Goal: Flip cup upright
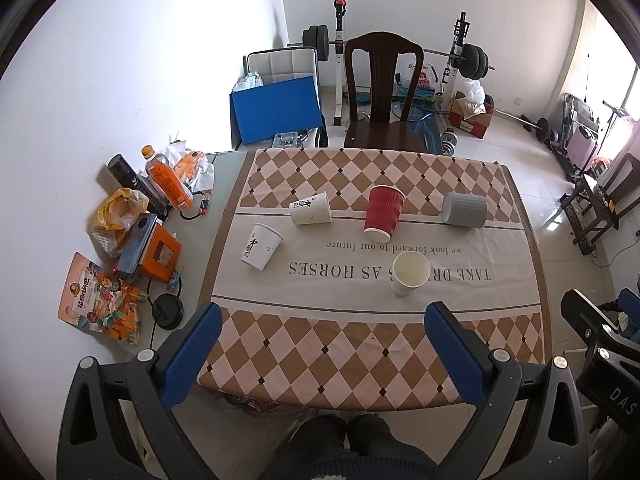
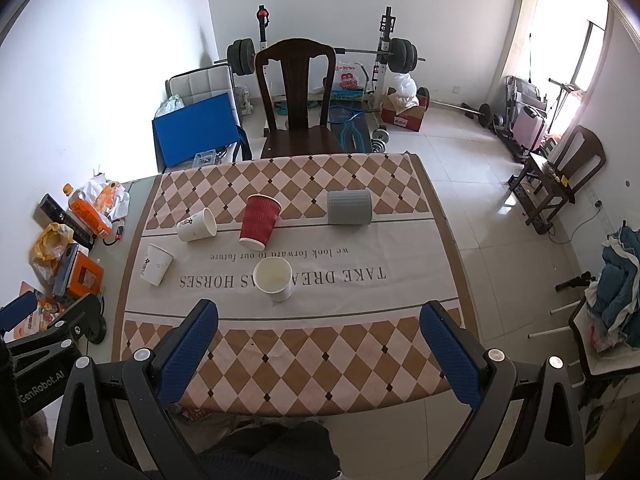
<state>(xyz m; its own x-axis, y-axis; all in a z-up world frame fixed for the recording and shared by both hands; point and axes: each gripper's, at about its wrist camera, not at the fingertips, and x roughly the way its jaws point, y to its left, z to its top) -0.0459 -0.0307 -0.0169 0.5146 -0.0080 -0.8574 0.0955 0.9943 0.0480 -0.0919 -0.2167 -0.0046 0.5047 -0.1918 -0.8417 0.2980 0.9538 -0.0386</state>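
Observation:
Several cups sit on the checkered tablecloth point(image 1: 320, 352). A white paper cup point(image 1: 410, 272) stands upright near the middle; it also shows in the right wrist view point(image 2: 274, 278). A red ribbed cup point(image 1: 383, 213) point(image 2: 259, 221) stands mouth down. A grey ribbed cup point(image 1: 464, 209) point(image 2: 349, 207) stands mouth down at the right. One white printed cup point(image 1: 311, 209) point(image 2: 197, 225) lies on its side. Another white printed cup point(image 1: 261, 246) point(image 2: 156, 264) sits at the left, tilted. My left gripper point(image 1: 324, 336) is open and empty above the near table edge. My right gripper point(image 2: 320, 336) is open and empty there too.
Clutter lies on the table's left strip: an orange bottle point(image 1: 166, 178), an orange box point(image 1: 160, 254), snack bags point(image 1: 100, 304), a black lid point(image 1: 168, 311). A dark wooden chair point(image 1: 382, 96) stands behind the table, with weights and boxes beyond.

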